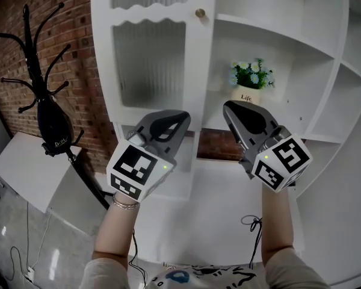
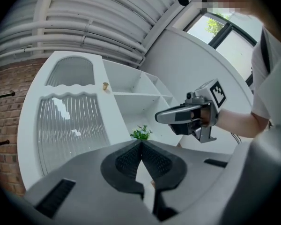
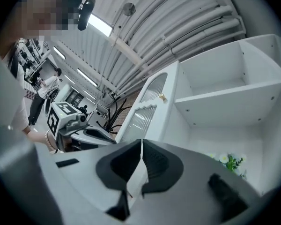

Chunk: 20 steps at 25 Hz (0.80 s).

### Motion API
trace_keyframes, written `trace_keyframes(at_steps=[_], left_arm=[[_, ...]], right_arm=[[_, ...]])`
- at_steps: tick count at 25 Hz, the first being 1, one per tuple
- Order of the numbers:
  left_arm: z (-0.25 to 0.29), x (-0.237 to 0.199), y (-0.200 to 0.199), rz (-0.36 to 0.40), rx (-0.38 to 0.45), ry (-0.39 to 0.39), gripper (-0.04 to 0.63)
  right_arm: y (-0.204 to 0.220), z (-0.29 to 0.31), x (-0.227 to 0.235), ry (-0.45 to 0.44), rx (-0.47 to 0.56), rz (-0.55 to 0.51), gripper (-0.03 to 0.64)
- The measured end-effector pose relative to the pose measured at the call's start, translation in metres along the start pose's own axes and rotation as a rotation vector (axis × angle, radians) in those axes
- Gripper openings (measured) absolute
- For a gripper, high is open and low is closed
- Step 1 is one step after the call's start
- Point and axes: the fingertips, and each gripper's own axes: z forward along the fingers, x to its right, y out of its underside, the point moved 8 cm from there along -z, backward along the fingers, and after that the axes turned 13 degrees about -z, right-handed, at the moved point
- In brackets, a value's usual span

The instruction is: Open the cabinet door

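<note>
The head view looks steeply down from behind the left gripper (image 1: 182, 118) and right gripper (image 1: 228, 107). Each gripper view faces along its jaws; all share the cabinet door (image 1: 147, 65) ahead.

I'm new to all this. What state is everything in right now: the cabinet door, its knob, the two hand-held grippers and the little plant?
Cabinet door: looks shut, flush with the frame.
Door knob: untouched, nothing on it.
Left hand-held gripper: jaws together, holding nothing, short of the door.
Right hand-held gripper: jaws together, holding nothing.
Flower pot: upright on a shelf.
</note>
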Motion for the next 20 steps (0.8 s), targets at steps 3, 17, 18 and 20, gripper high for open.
trace_keyframes(at_steps=[3, 17, 18, 20], left_arm=[[0.001, -0.006, -0.014, -0.019, 0.022, -0.015, 0.012], [0.032, -0.034, -0.061, 0.046, 0.071, -0.095, 0.012], [0.033, -0.037, -0.067, 0.051, 0.082, -0.099, 0.012], [0.034, -0.044, -0.081, 0.053, 0.108, -0.11, 0.012]], right_arm=[[-0.012, 0.01, 0.009, 0.017, 0.025, -0.02, 0.029], [-0.073, 0.048, 0.025, 0.025, 0.086, -0.235, 0.029], [-0.076, 0.05, 0.028, 0.031, 0.088, -0.237, 0.029], [-0.081, 0.053, 0.034, 0.046, 0.087, -0.244, 0.029]])
